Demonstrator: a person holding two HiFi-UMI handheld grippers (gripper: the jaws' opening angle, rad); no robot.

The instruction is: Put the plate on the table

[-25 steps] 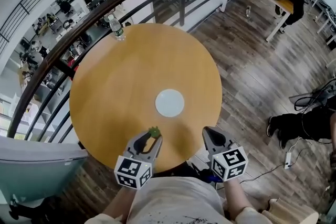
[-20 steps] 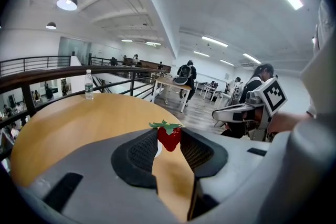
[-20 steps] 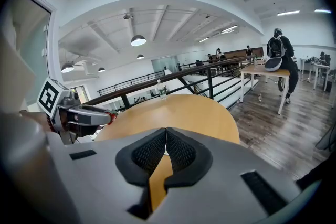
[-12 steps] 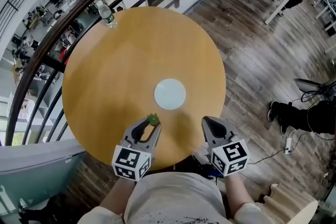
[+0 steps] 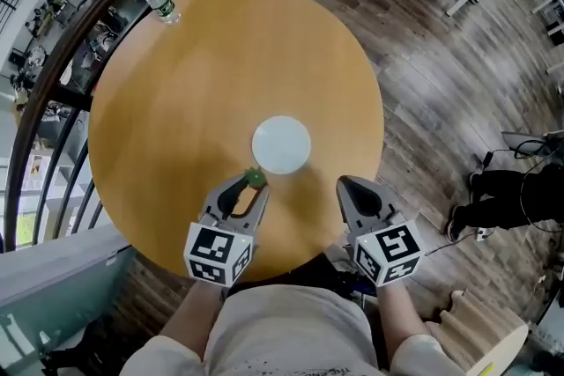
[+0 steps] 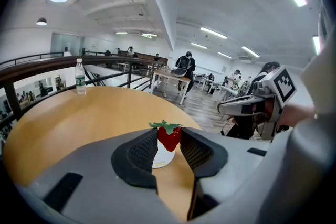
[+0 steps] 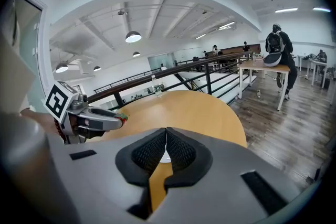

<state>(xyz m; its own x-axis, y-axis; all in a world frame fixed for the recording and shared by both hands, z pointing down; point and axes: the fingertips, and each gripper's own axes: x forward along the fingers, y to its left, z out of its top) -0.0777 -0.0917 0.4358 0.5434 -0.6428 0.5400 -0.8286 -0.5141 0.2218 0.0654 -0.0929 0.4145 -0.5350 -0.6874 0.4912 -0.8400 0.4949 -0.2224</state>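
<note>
On a mezzanine beside a dark railing (image 6: 37,66), the round, light-brown wooden bench (image 5: 167,110) already carries the small round white plate (image 5: 281,144), lying flat near its middle, so the placing looks done. The left tongs (image 5: 250,186) are clenched on a red toy strawberry with green leaves (image 6: 168,136), just beside the plate's near rim. The right tongs (image 5: 344,183) are closed and empty. Little seems left beyond withdrawing.

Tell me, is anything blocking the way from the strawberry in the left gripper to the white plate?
Nothing visible does. The left gripper holds the strawberry right by the plate's near rim, only bare tabletop between them. The water bottle stands away at the table's far edge.
</note>
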